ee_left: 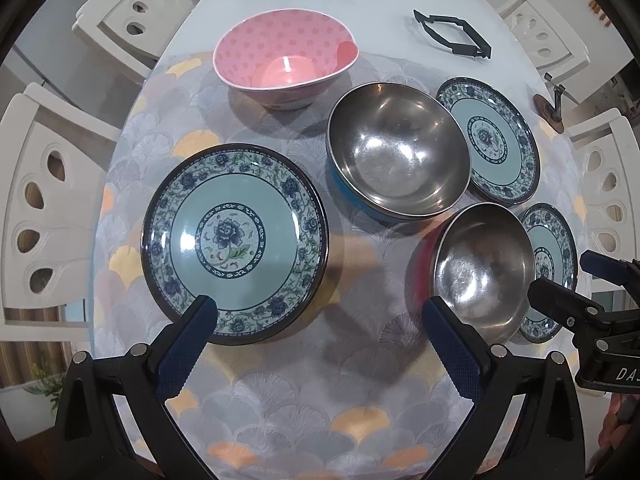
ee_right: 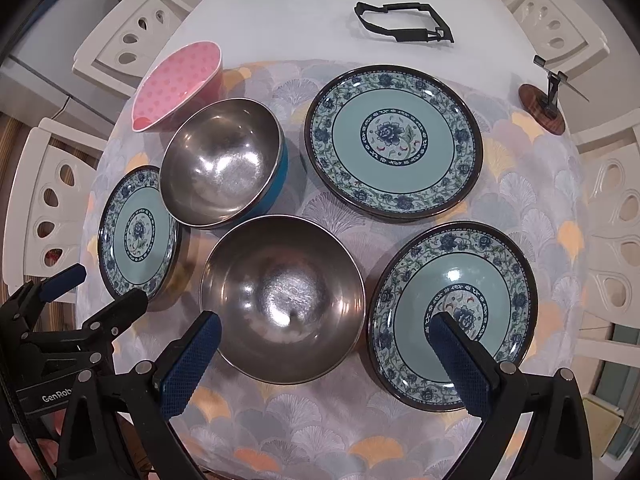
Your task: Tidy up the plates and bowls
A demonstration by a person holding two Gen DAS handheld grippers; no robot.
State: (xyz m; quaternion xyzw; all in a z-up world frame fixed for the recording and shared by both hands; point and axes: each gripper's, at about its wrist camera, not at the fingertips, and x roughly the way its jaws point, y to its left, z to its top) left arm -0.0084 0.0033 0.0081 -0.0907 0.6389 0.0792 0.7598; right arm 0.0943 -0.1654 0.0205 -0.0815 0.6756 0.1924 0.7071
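Steel bowls [ee_right: 282, 300] and floral plates [ee_right: 394, 140] lie beneath both spread, empty tools [ee_left: 320, 320].

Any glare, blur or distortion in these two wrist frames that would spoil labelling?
Left wrist: sharp, strong fisheye bending of the chairs at the edges, a lamp highlight in the pink bowl. Right wrist: equally sharp, specular glare in the near steel bowl and on the near plate; dark vignette in the corners.

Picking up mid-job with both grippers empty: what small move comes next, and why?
Probably lower the open right gripper onto the near plate, to stack it on the far plate. All three plates lie apart, unstacked, and this one sits right under a fingertip.
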